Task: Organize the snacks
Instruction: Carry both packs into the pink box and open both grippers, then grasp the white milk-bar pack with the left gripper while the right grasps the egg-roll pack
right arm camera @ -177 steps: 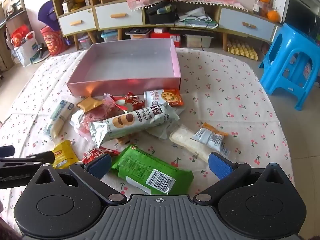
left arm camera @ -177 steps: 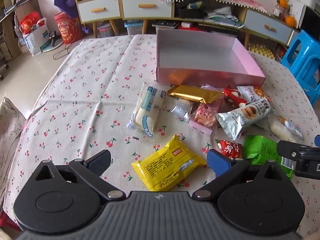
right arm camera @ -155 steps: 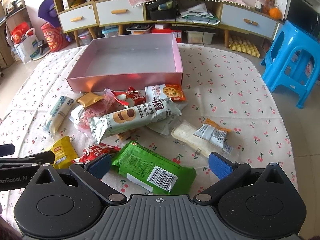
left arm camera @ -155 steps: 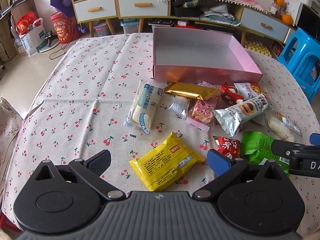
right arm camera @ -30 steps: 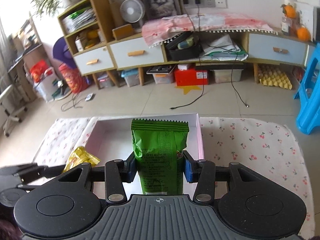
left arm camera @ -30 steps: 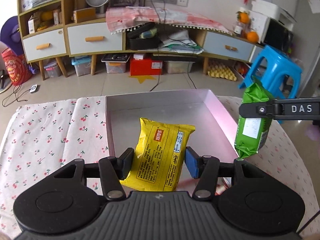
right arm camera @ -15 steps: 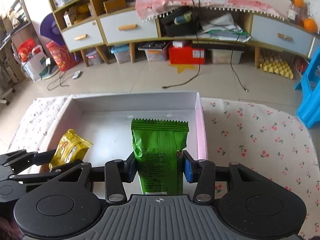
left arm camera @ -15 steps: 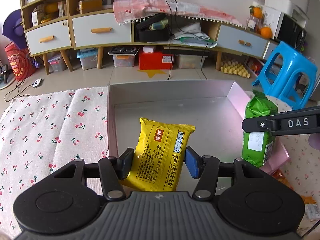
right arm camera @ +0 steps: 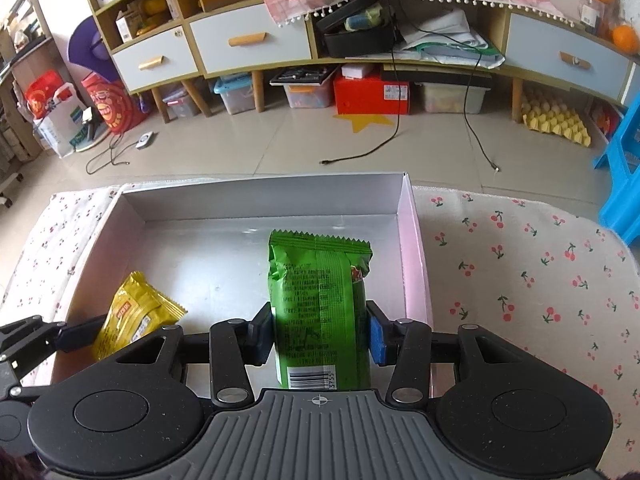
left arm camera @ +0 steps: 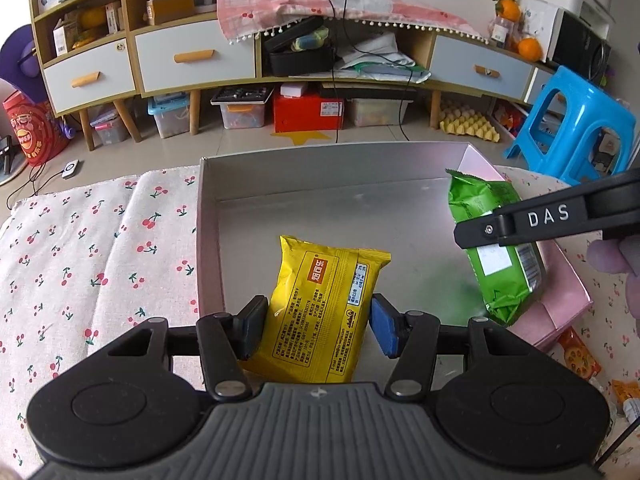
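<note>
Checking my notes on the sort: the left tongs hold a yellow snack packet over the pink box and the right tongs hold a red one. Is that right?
Not quite. The right tongs hold a green packet, not a red one, as the right wrist view shows. The left tongs do hold the yellow packet over the pink box.

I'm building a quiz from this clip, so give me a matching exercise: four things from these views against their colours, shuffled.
Things:
1. snack pack in the left gripper
2. snack pack in the right gripper
3. stool
4. box under the cabinet

Colours:
A. blue
B. red
C. yellow
D. green

Pairs: 1-C, 2-D, 3-A, 4-B
</note>
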A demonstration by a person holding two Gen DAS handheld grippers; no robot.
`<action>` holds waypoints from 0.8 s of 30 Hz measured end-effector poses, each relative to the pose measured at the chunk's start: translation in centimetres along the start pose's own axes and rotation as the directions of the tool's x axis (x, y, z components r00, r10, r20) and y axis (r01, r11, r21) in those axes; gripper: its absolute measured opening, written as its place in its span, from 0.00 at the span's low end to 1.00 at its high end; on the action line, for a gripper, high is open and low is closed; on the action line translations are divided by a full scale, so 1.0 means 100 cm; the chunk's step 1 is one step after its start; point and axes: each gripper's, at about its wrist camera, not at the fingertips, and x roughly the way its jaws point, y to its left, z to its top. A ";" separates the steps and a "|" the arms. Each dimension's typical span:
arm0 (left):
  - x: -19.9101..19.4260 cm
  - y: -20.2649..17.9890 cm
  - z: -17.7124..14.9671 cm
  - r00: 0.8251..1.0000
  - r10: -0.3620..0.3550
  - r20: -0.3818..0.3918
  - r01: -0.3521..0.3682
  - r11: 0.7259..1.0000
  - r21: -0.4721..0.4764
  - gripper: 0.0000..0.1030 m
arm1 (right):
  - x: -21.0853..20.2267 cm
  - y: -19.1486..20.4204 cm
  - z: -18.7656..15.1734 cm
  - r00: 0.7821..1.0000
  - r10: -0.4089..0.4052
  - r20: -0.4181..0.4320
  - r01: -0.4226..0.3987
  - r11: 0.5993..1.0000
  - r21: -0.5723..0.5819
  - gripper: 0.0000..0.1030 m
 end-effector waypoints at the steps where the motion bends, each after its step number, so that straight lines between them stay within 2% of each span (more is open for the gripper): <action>1: 0.000 0.000 0.000 1.000 -0.001 -0.001 0.001 1.000 0.002 0.51 | 0.000 -0.001 0.000 1.000 0.005 0.001 -0.005 1.000 0.004 0.45; 4: 0.000 0.000 0.000 1.000 0.001 0.003 -0.001 1.000 0.001 0.53 | -0.005 -0.004 0.000 1.000 0.018 0.021 -0.018 1.000 0.017 0.48; 6: 0.000 -0.001 0.000 1.000 0.003 0.006 -0.003 1.000 0.005 0.58 | -0.009 -0.006 0.001 0.999 0.035 0.032 -0.036 0.999 0.031 0.59; 9: -0.003 -0.002 0.001 1.000 -0.001 0.013 0.001 1.000 0.007 0.66 | -0.018 -0.006 0.003 0.998 0.040 0.049 -0.041 0.999 0.030 0.67; 15: -0.016 -0.007 0.001 1.000 -0.007 0.012 0.007 1.000 0.011 0.77 | -0.047 -0.006 -0.001 0.997 0.027 0.070 -0.029 0.999 0.016 0.77; 19: -0.033 -0.010 0.001 1.000 -0.011 0.028 0.010 1.000 0.018 0.90 | -0.071 -0.006 -0.006 0.996 0.015 0.087 -0.017 1.000 0.021 0.84; 24: -0.054 -0.010 -0.001 1.000 -0.006 0.016 0.005 1.000 0.009 0.97 | -0.101 -0.001 -0.023 0.995 0.005 0.102 -0.006 1.000 0.008 0.90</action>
